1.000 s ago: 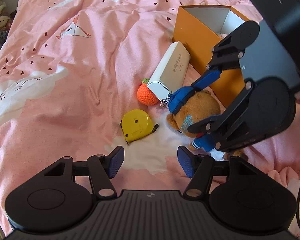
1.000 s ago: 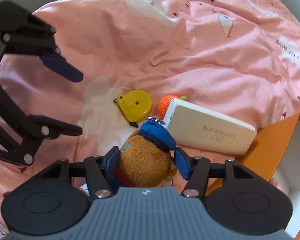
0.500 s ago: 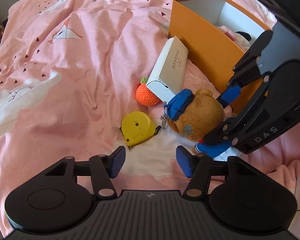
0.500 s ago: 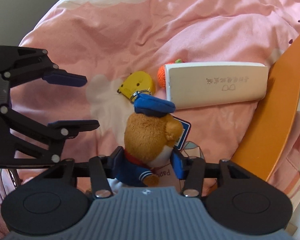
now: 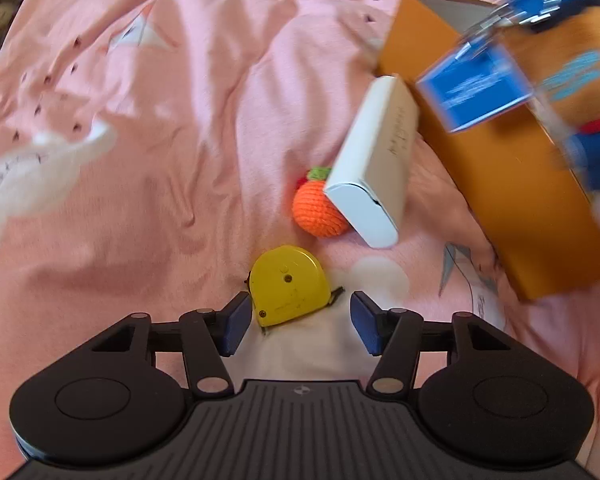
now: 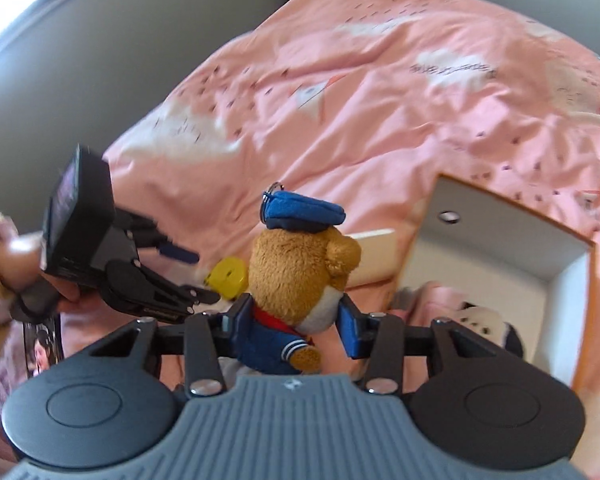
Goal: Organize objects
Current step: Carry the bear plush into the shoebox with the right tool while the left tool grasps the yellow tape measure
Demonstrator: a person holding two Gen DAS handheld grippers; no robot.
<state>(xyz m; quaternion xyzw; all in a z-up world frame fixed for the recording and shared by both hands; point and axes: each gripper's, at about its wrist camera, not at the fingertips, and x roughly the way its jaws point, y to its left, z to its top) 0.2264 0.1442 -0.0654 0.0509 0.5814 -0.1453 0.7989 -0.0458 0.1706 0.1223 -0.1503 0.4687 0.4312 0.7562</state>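
Observation:
My right gripper (image 6: 296, 324) is shut on a brown plush bear (image 6: 296, 260) with a blue cap, held in the air beside the orange box (image 6: 492, 232). In the left wrist view the bear (image 5: 572, 64) and its blue tag (image 5: 476, 88) are a blur at the upper right, in front of the orange box (image 5: 500, 192). My left gripper (image 5: 300, 326) hangs low over the bed, its jaws opening. The yellow tape measure (image 5: 286, 284) lies partly between the fingertips, close to the left pad and apart from the right one.
An orange crochet ball (image 5: 318, 212) lies under the end of a white oblong box (image 5: 380, 160) that leans on the orange box. A black-and-white plush (image 6: 484, 320) lies inside the orange box. Rumpled pink bedding spreads to the left. A person's hand (image 6: 20, 260) holds the left gripper.
The right gripper closed on the bear and lifted it off the bed toward the orange box. The left gripper came down to the yellow tape measure.

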